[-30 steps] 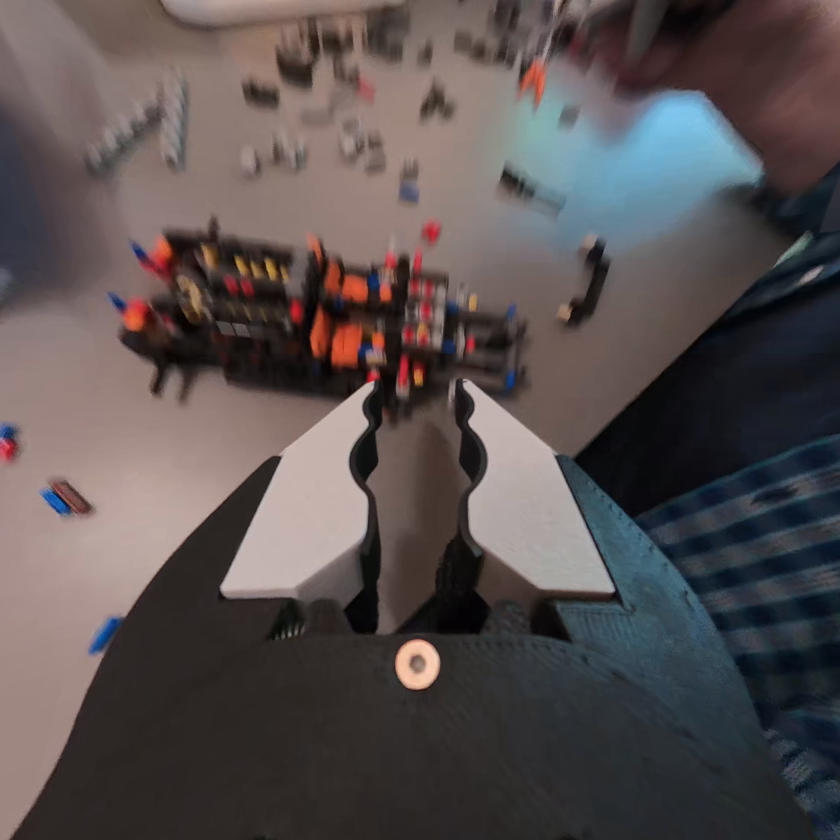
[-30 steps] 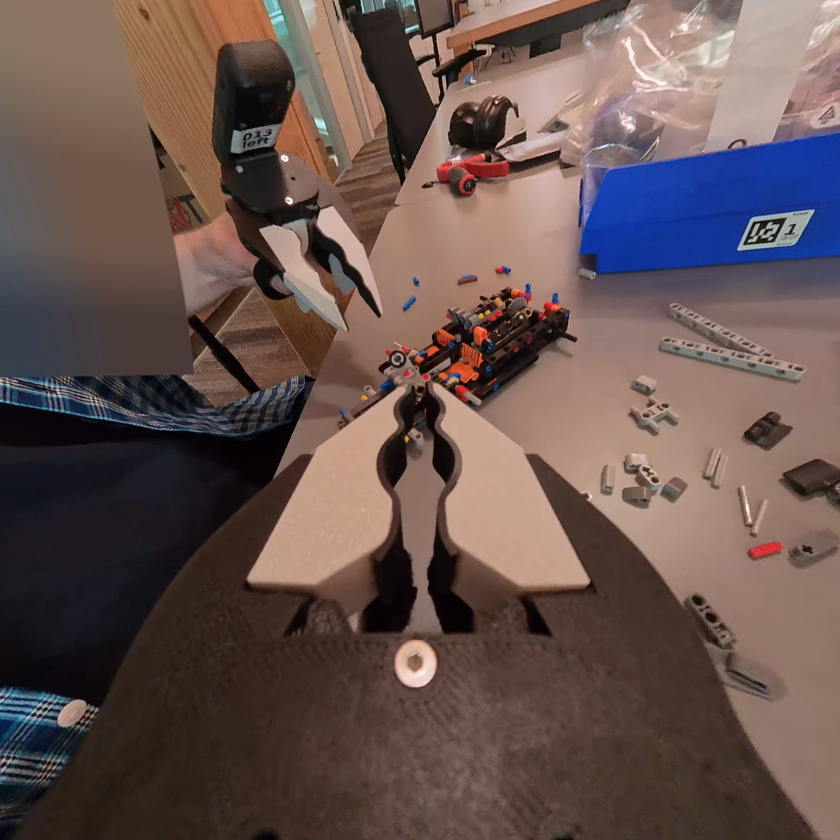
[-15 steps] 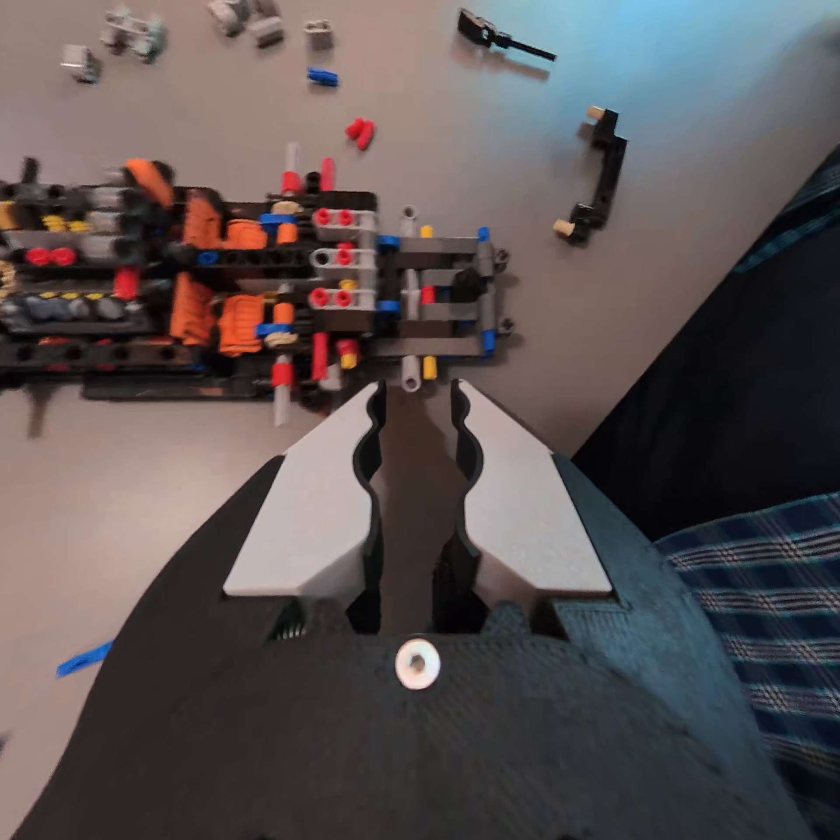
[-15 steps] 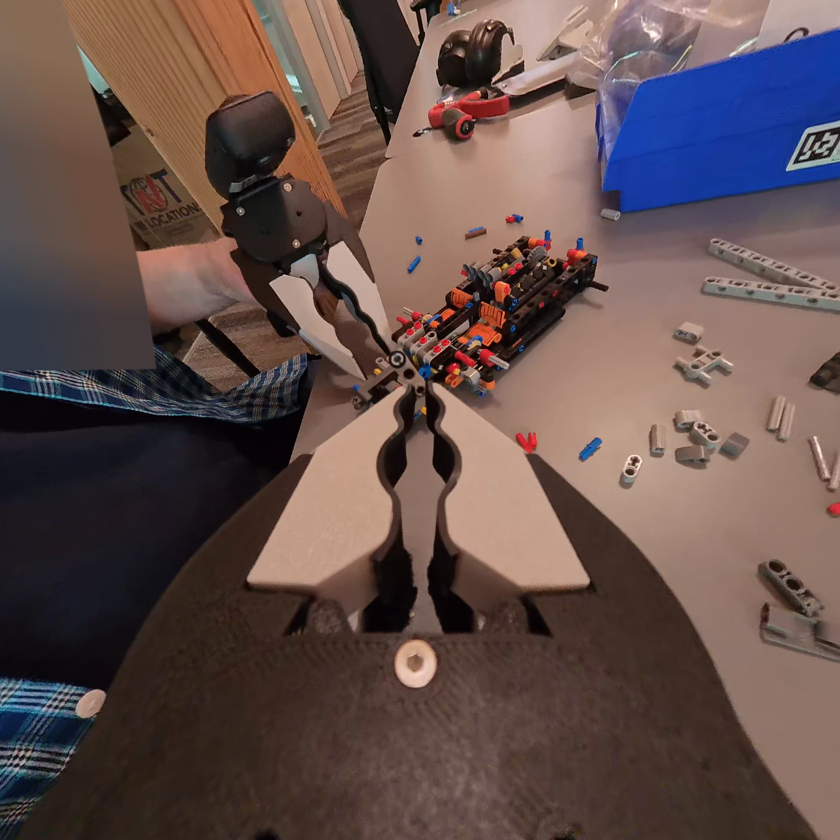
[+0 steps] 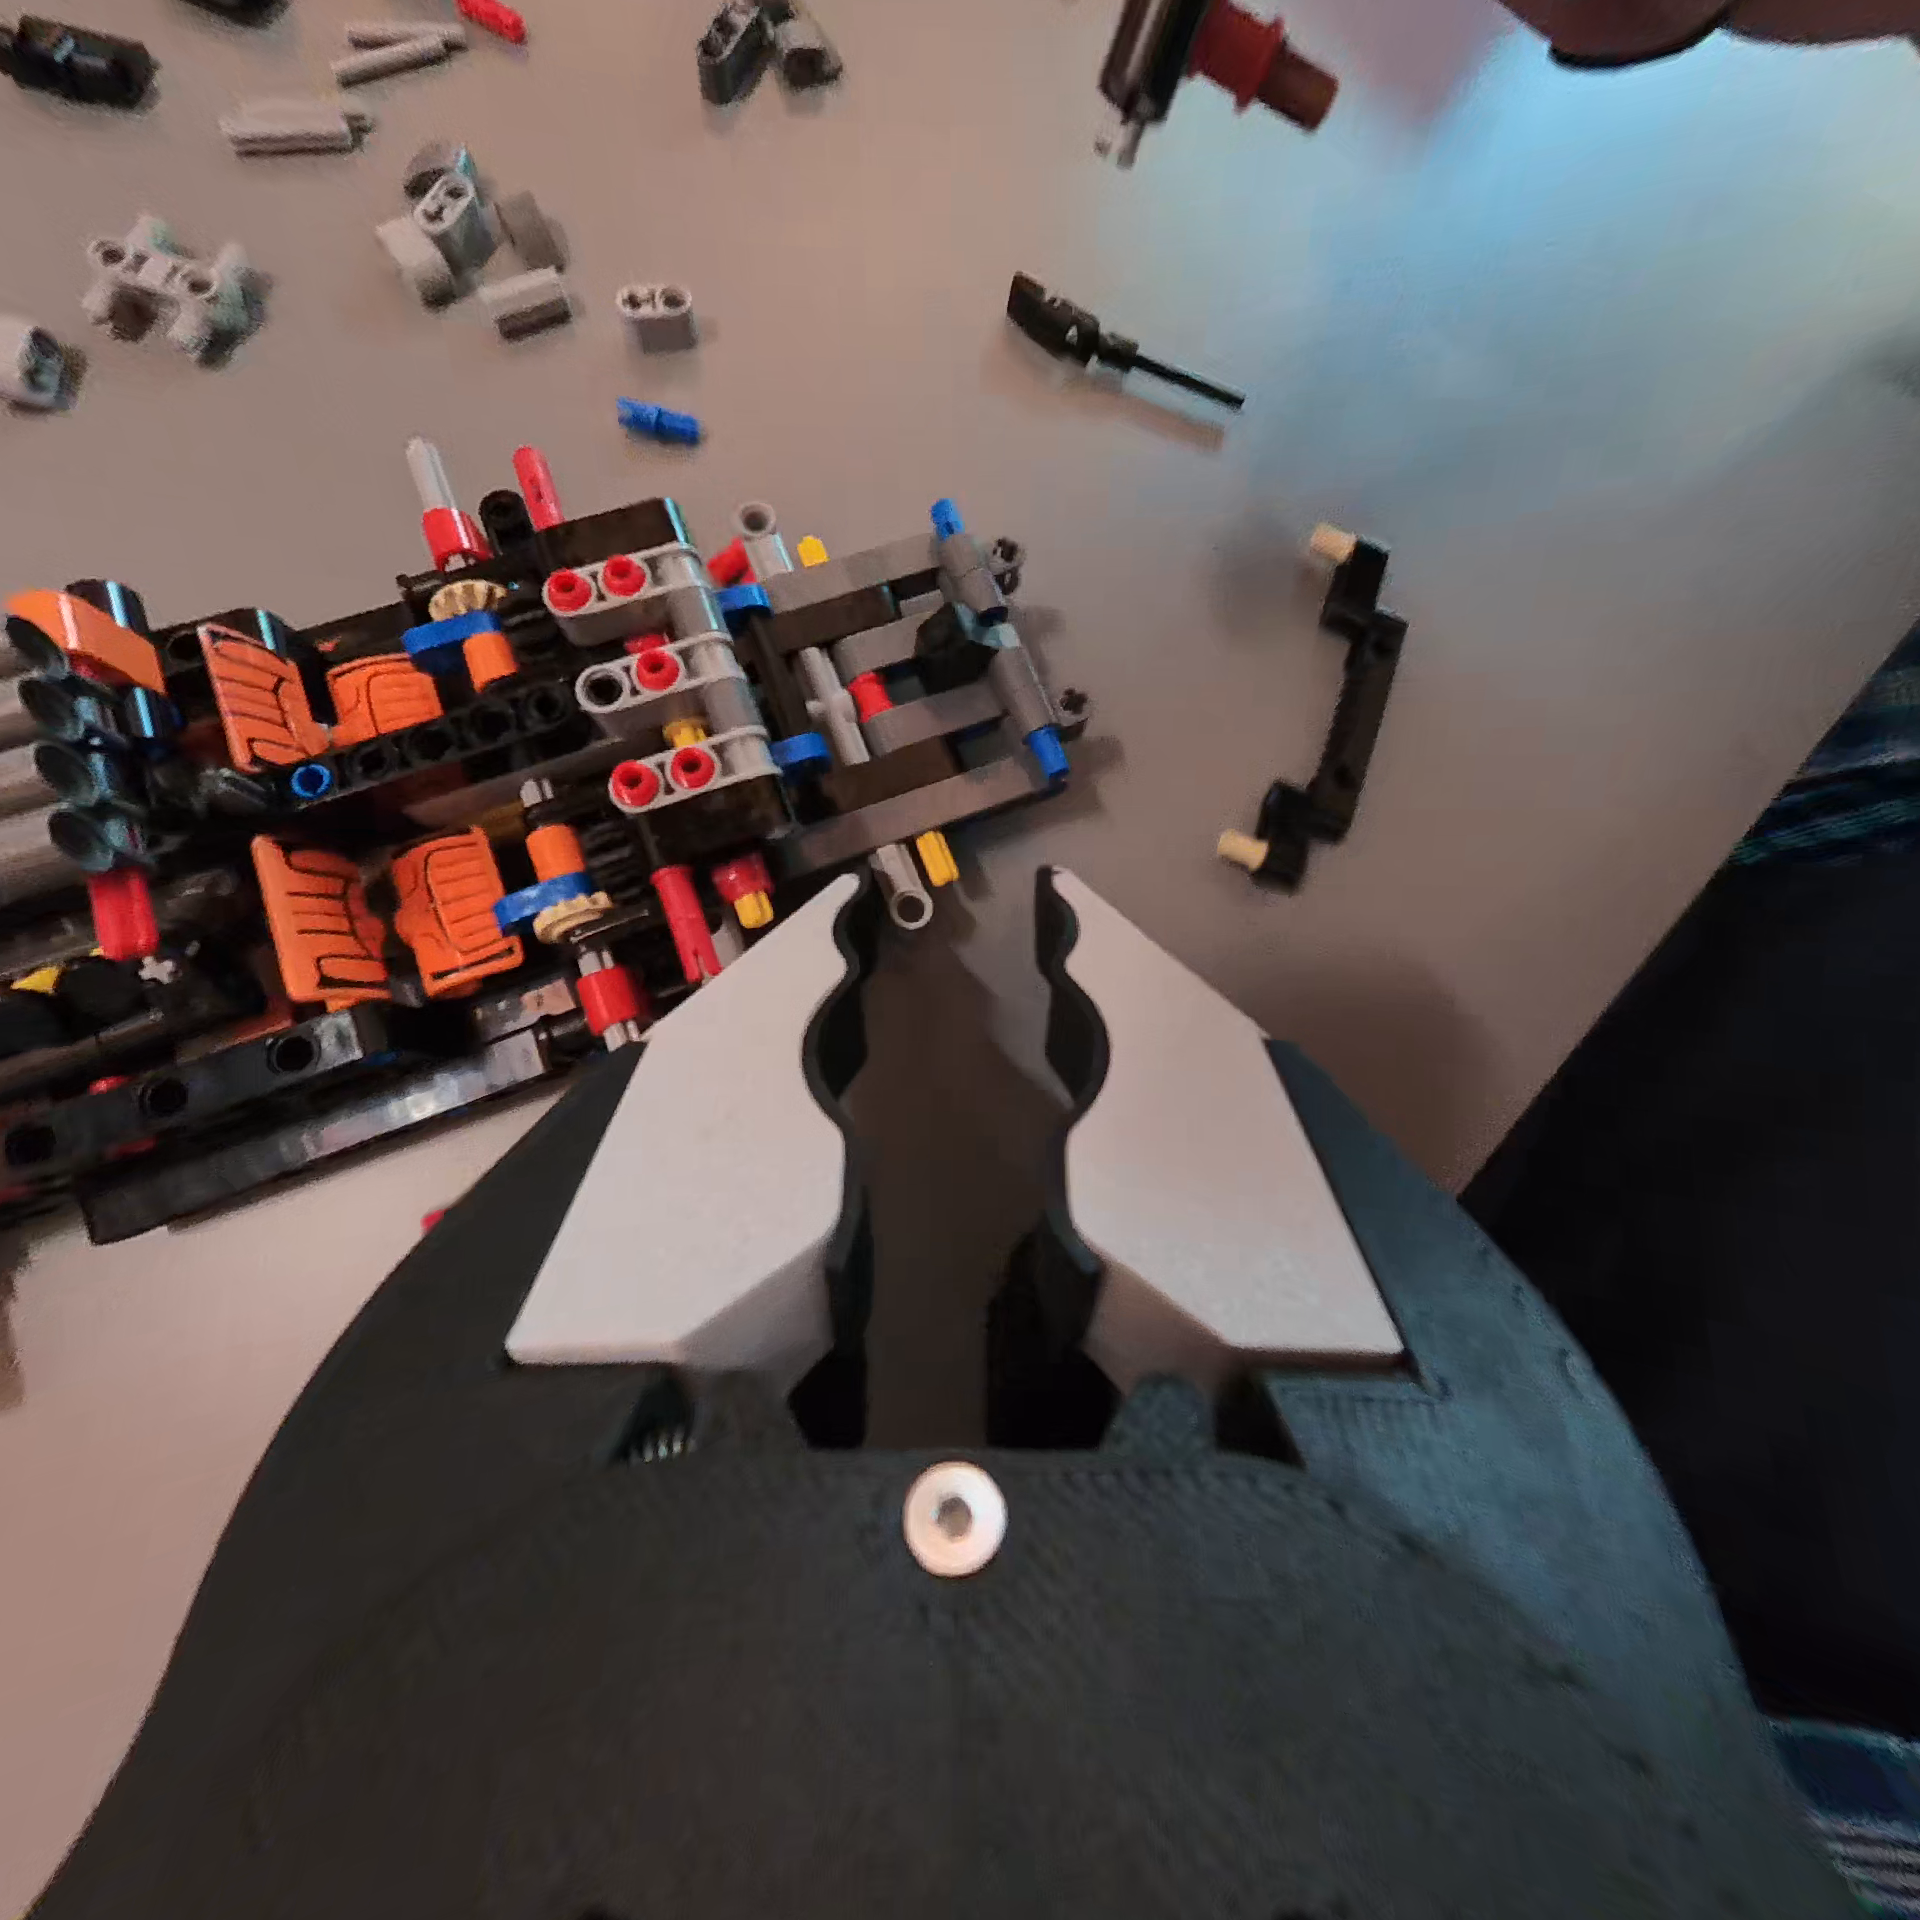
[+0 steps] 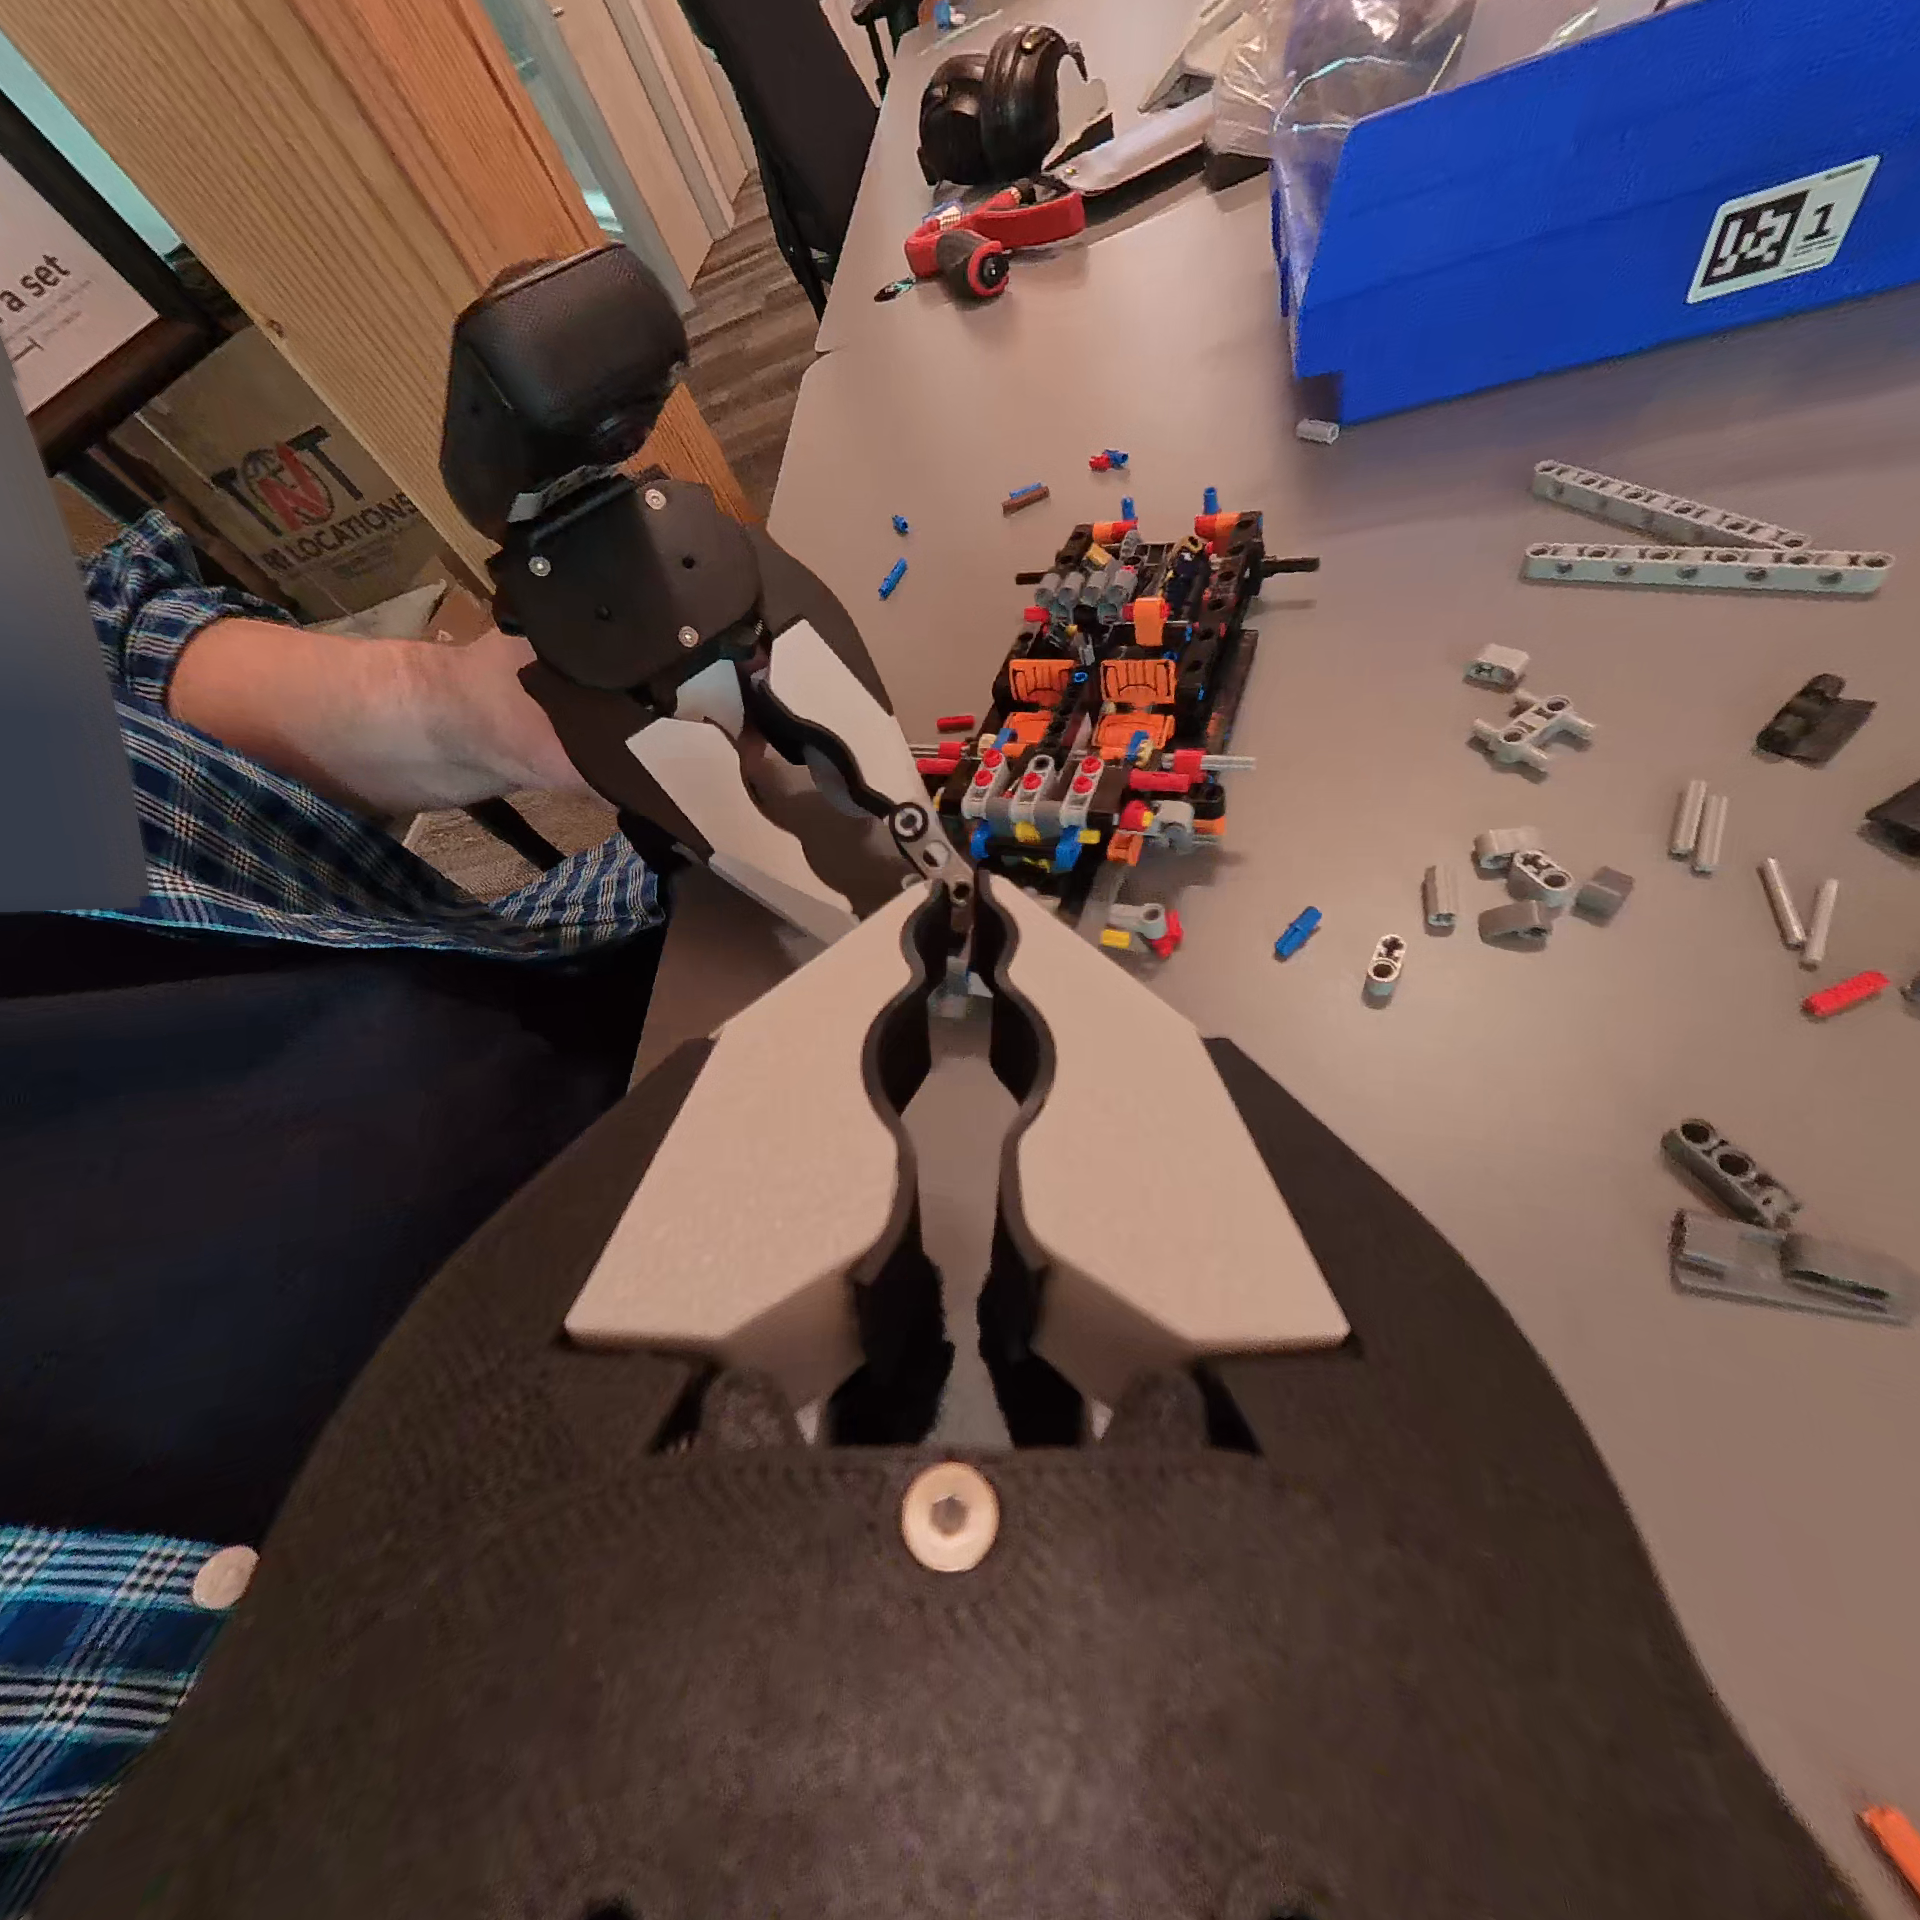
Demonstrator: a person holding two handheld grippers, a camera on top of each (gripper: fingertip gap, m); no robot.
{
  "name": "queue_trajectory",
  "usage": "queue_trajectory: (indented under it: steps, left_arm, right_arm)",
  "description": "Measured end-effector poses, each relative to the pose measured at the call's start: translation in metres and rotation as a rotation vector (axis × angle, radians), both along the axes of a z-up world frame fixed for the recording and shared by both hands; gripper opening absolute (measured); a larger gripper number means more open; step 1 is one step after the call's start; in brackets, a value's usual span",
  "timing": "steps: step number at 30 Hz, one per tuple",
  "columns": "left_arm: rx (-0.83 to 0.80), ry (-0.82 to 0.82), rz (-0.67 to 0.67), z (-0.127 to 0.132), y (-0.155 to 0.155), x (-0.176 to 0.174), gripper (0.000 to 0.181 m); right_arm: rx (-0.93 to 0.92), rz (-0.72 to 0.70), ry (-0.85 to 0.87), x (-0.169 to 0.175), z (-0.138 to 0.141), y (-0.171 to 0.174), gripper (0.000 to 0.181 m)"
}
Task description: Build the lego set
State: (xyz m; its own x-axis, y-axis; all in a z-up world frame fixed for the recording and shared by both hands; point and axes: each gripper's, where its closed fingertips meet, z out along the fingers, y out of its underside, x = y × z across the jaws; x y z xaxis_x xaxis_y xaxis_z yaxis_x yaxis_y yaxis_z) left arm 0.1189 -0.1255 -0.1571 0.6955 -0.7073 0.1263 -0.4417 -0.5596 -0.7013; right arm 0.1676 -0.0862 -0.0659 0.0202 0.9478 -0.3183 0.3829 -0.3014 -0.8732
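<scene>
The black, orange and grey lego model point(image 5: 623, 748) lies on the grey table; it also shows in the right wrist view point(image 6: 1122, 675). My left gripper point(image 5: 951, 894) is open and empty, low at the model's near end, with a grey axle tip point(image 5: 909, 906) between its fingertips. It shows in the right wrist view point(image 6: 883, 862) too, held by a hand. My right gripper point(image 6: 961, 902) is shut on a small grey and blue lego piece point(image 6: 951, 987). A black bracket with tan pins point(image 5: 1345, 686) lies by the table edge, just past my right fingertips point(image 6: 928, 844).
Loose grey connectors point(image 5: 457, 229), a blue pin point(image 5: 660, 421) and a black axle piece point(image 5: 1112, 348) lie beyond the model. A blue bin point(image 6: 1558, 208), two long grey beams point(image 6: 1704, 566) and a red tool point(image 6: 987, 239) stand farther off. The table edge point(image 5: 1558, 1039) meets a person's lap.
My left gripper came down from mid-air to the near end of the model and stays open. My right gripper moved nearer to the model's end, still shut on its piece.
</scene>
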Motion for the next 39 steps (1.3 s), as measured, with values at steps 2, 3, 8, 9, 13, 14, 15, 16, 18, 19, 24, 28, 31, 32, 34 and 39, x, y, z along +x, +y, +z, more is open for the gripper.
queue_trajectory:
  steps: [2,3,8,9,13,14,15,16,18,19,24,28,31,32,34,39]
  left_arm:
    - [-0.007,-0.005,0.001,0.001,0.004,0.005,0.033]
    - [-0.005,-0.013,0.008,0.002,0.005,0.005,0.035]
    - [0.017,-0.079,0.049,0.018,0.001,-0.003,0.037]
    - [0.045,-0.092,0.050,0.026,0.002,-0.003,0.036]
    - [0.174,-0.105,0.017,0.056,0.006,0.004,0.037]
    - [0.206,-0.097,0.006,0.060,0.007,0.006,0.037]
    - [0.236,-0.086,-0.004,0.064,0.009,0.008,0.036]
    - [0.260,-0.073,-0.012,0.066,0.010,0.009,0.035]
    - [0.282,-0.047,-0.026,0.066,0.012,0.011,0.032]
    - [0.295,-0.045,-0.026,0.068,0.013,0.011,0.030]
    - [0.346,-0.077,-0.046,0.078,0.012,0.012,0.008]
    - [0.350,-0.106,-0.064,0.082,0.013,0.011,0.007]
    - [0.343,-0.137,-0.078,0.085,0.013,0.012,0.007]
    - [0.340,-0.149,-0.082,0.086,0.013,0.012,0.007]
    - [0.320,-0.178,-0.090,0.086,0.013,0.013,0.006]
    - [0.277,-0.271,-0.125,0.092,0.012,0.014,0.007]
  right_arm:
    - [0.000,-0.003,-0.006,0.003,0.000,0.002,0.001]
    - [-0.002,-0.002,-0.008,0.003,0.000,0.003,0.001]
    - [0.005,0.037,-0.017,-0.002,0.000,-0.001,0.001]
    - [0.013,0.052,-0.022,-0.005,0.000,-0.004,0.002]
    - [0.106,0.086,-0.096,-0.016,-0.005,-0.010,0.001]
    - [0.114,0.091,-0.101,-0.019,-0.004,-0.012,0.001]
    - [0.122,0.101,-0.101,-0.022,-0.003,-0.014,0.001]
    - [0.132,0.112,-0.101,-0.024,-0.001,-0.015,0.001]
    - [0.145,0.118,-0.107,-0.028,0.000,-0.017,0.001]
    - [0.149,0.121,-0.111,-0.029,0.000,-0.018,0.001]
    - [0.145,0.134,-0.118,-0.033,0.000,-0.022,0.002]
    - [0.137,0.134,-0.112,-0.034,0.004,-0.022,0.001]
    - [0.136,0.130,-0.111,-0.034,0.006,-0.022,0.001]
    - [0.136,0.129,-0.109,-0.034,0.007,-0.021,0.002]
    - [0.131,0.126,-0.108,-0.034,0.008,-0.021,0.002]
    - [0.108,0.114,-0.078,-0.034,0.014,-0.021,0.002]
